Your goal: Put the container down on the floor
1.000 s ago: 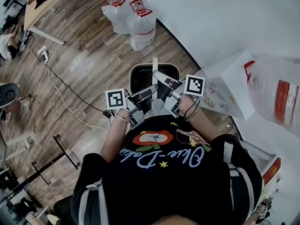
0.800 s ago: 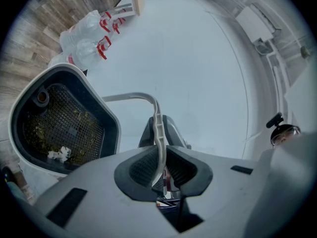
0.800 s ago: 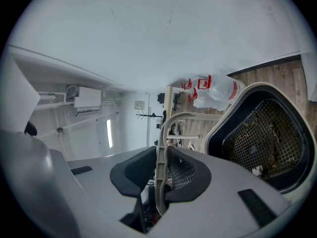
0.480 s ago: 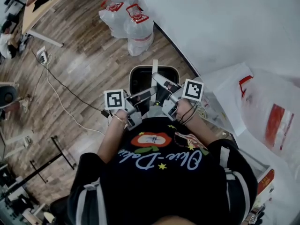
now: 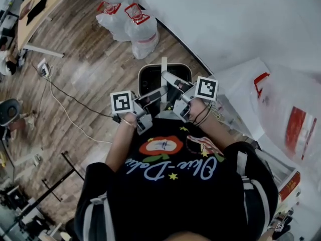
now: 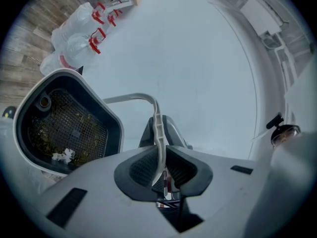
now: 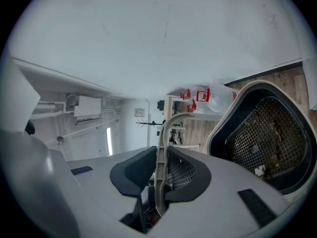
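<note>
far left in the head view, a wood-topped bench (image 5: 45,4) stands on a wooden plank floor (image 5: 85,59). a thin cable (image 5: 80,105) trails across the planks. further right, white bags with red handles (image 5: 135,26) sit against the base of a plain white wall (image 5: 225,19).

the container (image 5: 142,74), white-rimmed with a dark mesh-lined interior (image 6: 69,128) (image 7: 262,138), is at centre, over the floor just beside the wall base. whether its underside touches the floor cannot be told.

the left tongs (image 5: 159,93) (image 6: 161,165) are clenched on the container's thin white handle (image 5: 163,67) (image 6: 158,128). the right tongs (image 5: 168,77) (image 7: 161,175) are clenched on the same handle (image 7: 161,148).

far right, a large white bag with red print (image 5: 291,114) lies by the wall.
</note>
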`<state>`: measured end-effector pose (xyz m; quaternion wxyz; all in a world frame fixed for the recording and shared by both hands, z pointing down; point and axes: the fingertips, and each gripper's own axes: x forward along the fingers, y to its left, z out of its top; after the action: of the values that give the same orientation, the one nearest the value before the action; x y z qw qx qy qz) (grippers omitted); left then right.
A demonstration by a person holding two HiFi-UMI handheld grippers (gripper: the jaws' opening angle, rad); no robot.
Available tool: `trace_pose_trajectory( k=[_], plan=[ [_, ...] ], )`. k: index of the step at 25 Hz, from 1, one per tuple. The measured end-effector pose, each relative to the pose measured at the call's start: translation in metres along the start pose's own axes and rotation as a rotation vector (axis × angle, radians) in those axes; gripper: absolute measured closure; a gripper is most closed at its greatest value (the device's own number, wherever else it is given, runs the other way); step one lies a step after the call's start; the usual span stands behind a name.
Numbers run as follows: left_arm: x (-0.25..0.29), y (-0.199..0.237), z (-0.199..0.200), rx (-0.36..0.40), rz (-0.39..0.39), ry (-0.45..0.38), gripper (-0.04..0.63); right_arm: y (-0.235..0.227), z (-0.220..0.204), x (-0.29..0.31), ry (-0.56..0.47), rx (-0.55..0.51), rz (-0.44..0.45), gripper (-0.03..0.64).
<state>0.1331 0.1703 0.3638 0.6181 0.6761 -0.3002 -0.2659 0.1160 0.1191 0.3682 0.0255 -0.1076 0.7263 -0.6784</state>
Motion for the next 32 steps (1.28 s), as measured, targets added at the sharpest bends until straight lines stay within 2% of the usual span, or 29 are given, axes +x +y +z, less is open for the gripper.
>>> trace_pose_trajectory(
  k=[6, 15, 19, 27, 32],
  plan=[
    [0.006, 0.01, -0.001, -0.006, -0.017, 0.08, 0.546, -0.01, 0.006, -0.005, -0.079, 0.008, -0.002, 0.551],
    [0.02, 0.022, 0.017, -0.013, 0.006, 0.275, 0.546, -0.023, 0.031, -0.006, -0.253, 0.054, -0.04, 0.551],
    [0.036, 0.036, 0.058, -0.038, 0.015, 0.334, 0.546, -0.037, 0.066, 0.021, -0.307, 0.078, -0.059, 0.551],
    [0.041, 0.043, 0.09, -0.051, 0.004, 0.447, 0.546, -0.042, 0.088, 0.041, -0.412, 0.083, -0.079, 0.551],
    [0.033, 0.072, 0.154, -0.084, 0.013, 0.484, 0.546, -0.06, 0.115, 0.102, -0.439, 0.091, -0.115, 0.551]
  ],
)
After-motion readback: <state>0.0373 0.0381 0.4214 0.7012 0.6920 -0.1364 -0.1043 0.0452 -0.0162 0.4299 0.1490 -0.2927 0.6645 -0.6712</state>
